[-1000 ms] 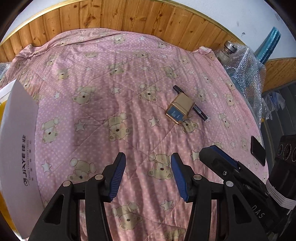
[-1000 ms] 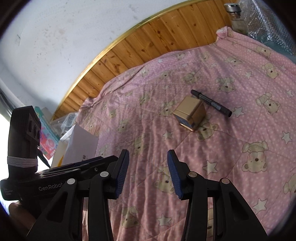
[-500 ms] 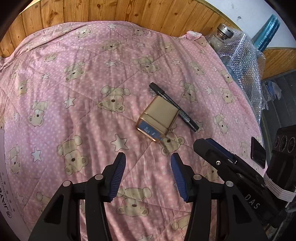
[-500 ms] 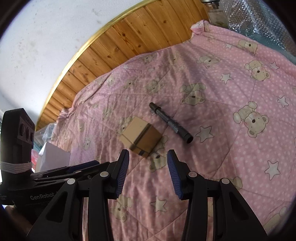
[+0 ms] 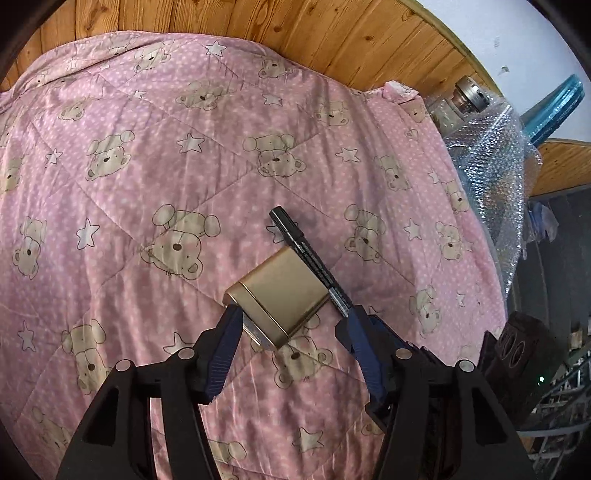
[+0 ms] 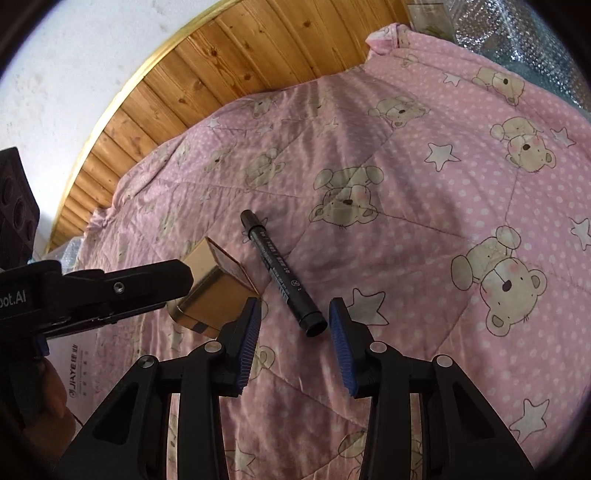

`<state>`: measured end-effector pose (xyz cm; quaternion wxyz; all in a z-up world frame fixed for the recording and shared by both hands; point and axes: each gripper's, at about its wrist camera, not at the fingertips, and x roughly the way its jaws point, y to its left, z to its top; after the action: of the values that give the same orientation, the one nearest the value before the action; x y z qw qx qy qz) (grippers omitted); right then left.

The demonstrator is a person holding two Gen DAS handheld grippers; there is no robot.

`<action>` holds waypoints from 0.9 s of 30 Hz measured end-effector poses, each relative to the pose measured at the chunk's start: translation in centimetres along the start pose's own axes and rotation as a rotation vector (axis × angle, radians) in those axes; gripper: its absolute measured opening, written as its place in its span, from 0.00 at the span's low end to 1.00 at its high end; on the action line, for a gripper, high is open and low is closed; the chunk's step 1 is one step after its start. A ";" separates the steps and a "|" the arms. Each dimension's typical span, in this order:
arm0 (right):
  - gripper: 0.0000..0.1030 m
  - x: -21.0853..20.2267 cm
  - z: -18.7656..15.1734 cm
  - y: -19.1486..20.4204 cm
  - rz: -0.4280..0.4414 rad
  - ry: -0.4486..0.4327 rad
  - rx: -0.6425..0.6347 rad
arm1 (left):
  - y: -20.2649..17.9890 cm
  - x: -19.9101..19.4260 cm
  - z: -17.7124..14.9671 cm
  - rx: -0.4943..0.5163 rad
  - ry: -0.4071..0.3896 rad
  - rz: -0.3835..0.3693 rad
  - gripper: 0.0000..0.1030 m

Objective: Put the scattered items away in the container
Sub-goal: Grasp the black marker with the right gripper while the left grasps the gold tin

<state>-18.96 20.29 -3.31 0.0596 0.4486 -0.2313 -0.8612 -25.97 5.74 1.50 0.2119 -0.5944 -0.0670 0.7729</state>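
Note:
A gold box (image 5: 280,291) lies on the pink bear-print quilt (image 5: 147,166), with a black marker (image 5: 306,251) resting along its right side. My left gripper (image 5: 291,321) is open, and the near end of the box sits between its blue pads without being clamped. In the right wrist view the marker (image 6: 280,273) points toward me, its near end between the fingers of my open right gripper (image 6: 294,314). The gold box (image 6: 218,284) is just left of that, with the left gripper's finger (image 6: 122,288) against its far side. A white box (image 6: 79,369) shows at the lower left.
Bubble wrap (image 5: 491,166) with a glass jar (image 5: 465,99) stands off the quilt's right edge, beside a blue object (image 5: 554,107). Wood panelling (image 5: 258,29) backs the bed. The right gripper's body (image 5: 517,350) sits close to my left one.
Both grippers have moved forward and down toward the items. The gold box now sits between the left fingers and the marker's end between the right fingers. Both stay open.

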 end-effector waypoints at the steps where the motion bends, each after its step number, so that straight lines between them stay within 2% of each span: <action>1: 0.24 0.3 0.0 0.2 0.006 0.008 -0.009 | 0.0 0.4 0.2 -0.001 0.003 0.011 0.58; 2: 0.19 0.6 -0.1 0.4 0.013 0.018 -0.018 | 0.1 0.8 0.4 -0.003 0.002 0.025 0.58; 5: 0.16 0.7 -0.6 1.6 0.034 0.028 -0.064 | 0.4 1.3 1.0 -0.010 -0.007 0.031 0.61; 12: 0.19 1.1 -0.8 1.8 0.002 0.020 -0.086 | -0.9 1.5 0.9 0.032 -0.010 0.046 0.61; 16: 0.16 1.6 -0.7 1.9 -0.001 0.029 -0.108 | -1.1 2.4 1.2 0.047 -0.007 0.098 0.61; 23: 0.16 0.7 -1.6 2.0 -0.022 0.049 -0.087 | 0.0 2.6 0.7 0.030 -0.016 0.087 0.59; 27: 0.16 1.2 -1.5 2.3 -0.035 0.043 -0.110 | -0.6 3.6 0.7 0.060 -0.009 0.130 0.60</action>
<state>-18.75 17.36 -3.89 0.0741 0.4670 -0.1746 -0.8637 -27.20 7.82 -1.28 0.1786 -0.5875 -0.0061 0.7892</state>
